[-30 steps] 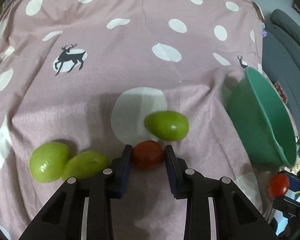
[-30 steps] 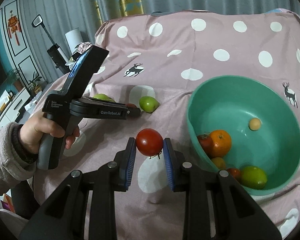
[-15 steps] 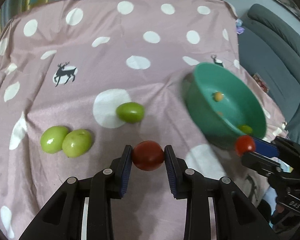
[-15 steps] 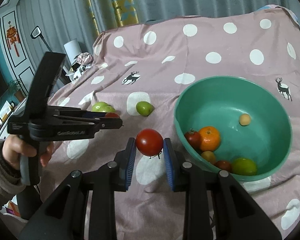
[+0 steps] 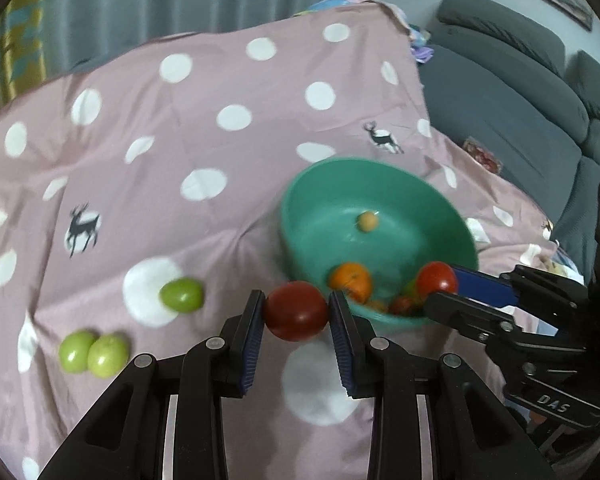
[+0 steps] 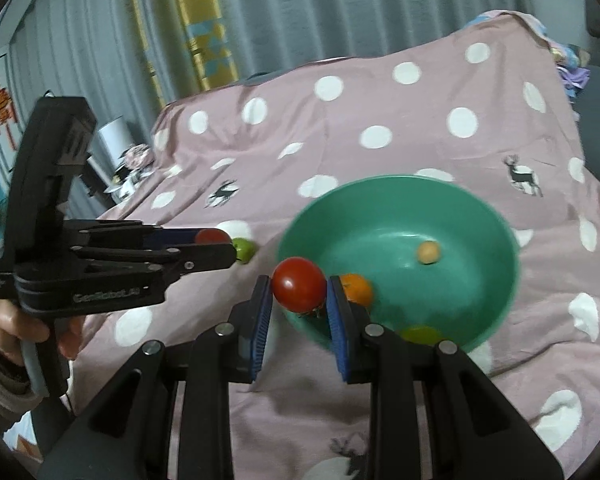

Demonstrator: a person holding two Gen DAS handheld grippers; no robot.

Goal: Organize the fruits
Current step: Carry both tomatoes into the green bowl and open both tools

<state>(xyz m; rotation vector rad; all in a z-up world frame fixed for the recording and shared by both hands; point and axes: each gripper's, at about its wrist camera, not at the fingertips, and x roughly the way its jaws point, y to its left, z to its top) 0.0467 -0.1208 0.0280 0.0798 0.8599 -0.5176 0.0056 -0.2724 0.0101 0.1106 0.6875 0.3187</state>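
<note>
The left gripper (image 5: 296, 312) is clamped on a dark red tomato (image 5: 296, 311); the right gripper (image 6: 298, 294) grips a brighter red tomato (image 6: 299, 284), whose underside is hidden. Just beyond both sets of jaws sits the green bowl (image 6: 496, 240). Its near fruits, an orange (image 6: 358, 289) among them, are partly hidden and blurred. Left of the left jaws, three green fruits (image 5: 181, 294) lie on the spotted cloth (image 5: 220, 80).

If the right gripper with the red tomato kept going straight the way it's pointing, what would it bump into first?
Probably the green bowl: the right gripper, shut on its tomato, points down over the near rim, toward the orange inside. Depth is uncertain.
</note>
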